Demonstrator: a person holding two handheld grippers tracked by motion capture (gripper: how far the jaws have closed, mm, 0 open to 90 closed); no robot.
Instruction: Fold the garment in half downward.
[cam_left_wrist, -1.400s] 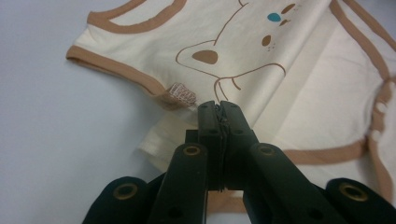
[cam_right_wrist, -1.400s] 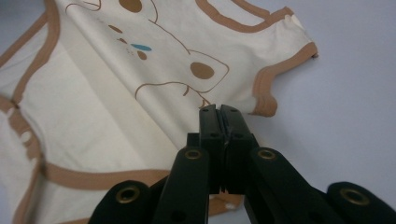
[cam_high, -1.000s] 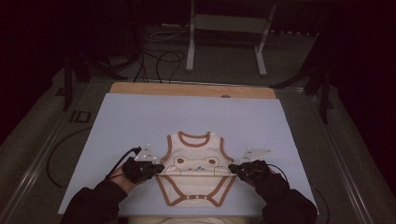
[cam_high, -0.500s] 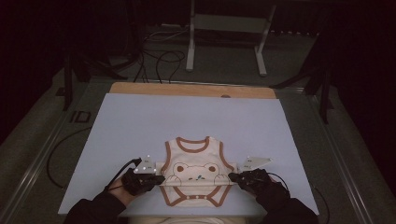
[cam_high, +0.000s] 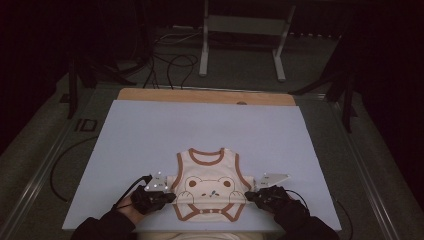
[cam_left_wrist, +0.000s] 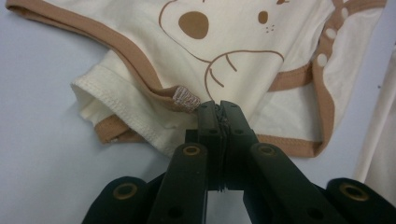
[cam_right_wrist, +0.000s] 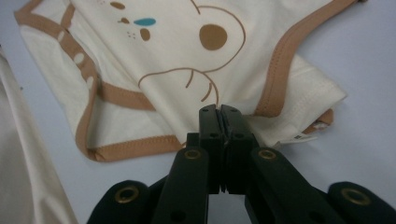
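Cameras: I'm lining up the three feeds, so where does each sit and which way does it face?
High view: above the person's side, facing forward and down on the table; sleeves, both grippers.
Left gripper view: on the left gripper, along its shut jaws pinching the bodysuit.
Right gripper view: on the right gripper, likewise.
All share the bodysuit.

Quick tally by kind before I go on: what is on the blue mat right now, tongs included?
Baby bodysuit, cream with brown trim and a bear print: 1
Tongs, left and right, each pinching a side of the bodysuit: 2
Total: 3
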